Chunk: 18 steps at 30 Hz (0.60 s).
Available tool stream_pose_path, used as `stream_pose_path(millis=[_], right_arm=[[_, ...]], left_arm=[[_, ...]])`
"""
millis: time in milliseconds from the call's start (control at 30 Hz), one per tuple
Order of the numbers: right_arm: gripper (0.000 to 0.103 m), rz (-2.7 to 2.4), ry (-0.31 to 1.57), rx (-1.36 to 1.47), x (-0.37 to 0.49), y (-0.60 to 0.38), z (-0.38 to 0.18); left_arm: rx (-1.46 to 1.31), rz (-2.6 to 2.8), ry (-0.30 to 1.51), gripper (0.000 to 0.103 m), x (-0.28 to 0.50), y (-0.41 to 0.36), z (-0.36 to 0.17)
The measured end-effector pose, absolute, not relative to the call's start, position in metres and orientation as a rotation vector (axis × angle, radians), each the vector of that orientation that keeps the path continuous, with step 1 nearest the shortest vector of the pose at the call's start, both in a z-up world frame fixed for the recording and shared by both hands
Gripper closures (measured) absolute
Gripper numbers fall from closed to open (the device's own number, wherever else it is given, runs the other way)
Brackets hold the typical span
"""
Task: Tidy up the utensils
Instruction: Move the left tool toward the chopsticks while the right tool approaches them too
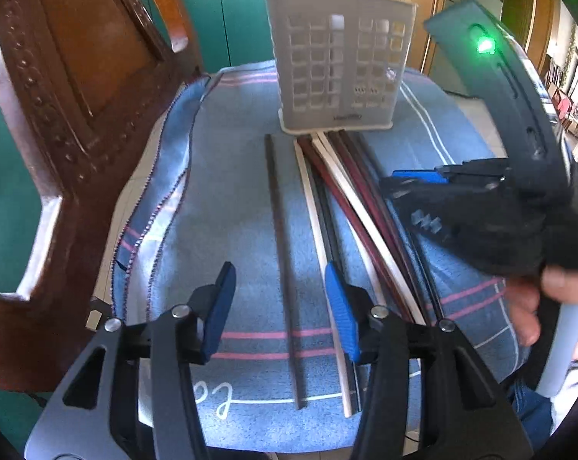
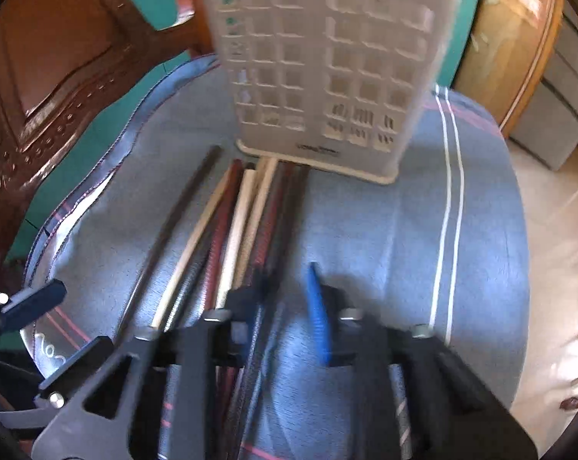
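Blue striped terry towel (image 1: 231,211) covers the small table (likely to stop sticks rolling). Nearest, the left gripper (image 1: 280,280) hangs with jaws apart astride a lone dark-brown wooden chopstick (image 1: 279,230), pads clear of it, seemingly lined up for a pick. Beside it, the right gripper (image 2: 289,283) has its jaws drawn together over the bundle of cream, red and black chopsticks (image 1: 350,207); blur hides whether one is caught. At the towel's far edge stands the pale-grey perforated plastic cutlery holder (image 1: 338,61), their probable destination.
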State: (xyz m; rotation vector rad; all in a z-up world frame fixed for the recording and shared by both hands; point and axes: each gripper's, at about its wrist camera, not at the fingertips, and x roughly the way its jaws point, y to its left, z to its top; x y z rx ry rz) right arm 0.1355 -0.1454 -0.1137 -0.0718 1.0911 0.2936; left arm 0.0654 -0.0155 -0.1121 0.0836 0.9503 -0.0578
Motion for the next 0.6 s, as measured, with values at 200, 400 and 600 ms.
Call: stream_pose_path(millis=[200, 400, 600], right_arm=[[0.096, 0.231, 1.093, -0.009, 0.133, -0.172, -0.107], [0.096, 0.174, 1.109, 0.058, 0.143, -0.2, -0.119], [0.079, 0.205, 1.073, 0.1, 0.142, -0.211, -0.111]], left_arm=[[0.078, -0.048, 0.959, 0.054, 0.074, -0.016, -0.119], [0.031, -0.05, 0.957, 0.054, 0.087, -0.011, -0.123], [-0.01, -0.066, 0.918, 0.054, 0.099, -0.004, -0.123]])
